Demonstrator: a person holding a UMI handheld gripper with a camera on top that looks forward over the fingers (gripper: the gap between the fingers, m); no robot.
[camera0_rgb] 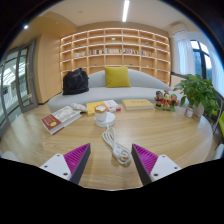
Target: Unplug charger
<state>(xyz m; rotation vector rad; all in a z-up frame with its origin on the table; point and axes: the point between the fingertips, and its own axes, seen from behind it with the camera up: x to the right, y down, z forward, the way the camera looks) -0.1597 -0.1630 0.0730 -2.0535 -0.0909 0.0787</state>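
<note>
Gripper view: open tongs [111, 163] over wooden table [160, 130], sofa [105, 90] beyond.

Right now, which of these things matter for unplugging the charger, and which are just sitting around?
For the job: white cable between the open gripper fingers; white charger beyond.

Lying about: books, bottles, potted plant, yellow cushion, black bag.

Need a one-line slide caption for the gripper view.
Open tool hovers over a round wooden table, a coiled white cable lying between its fingers.
</note>
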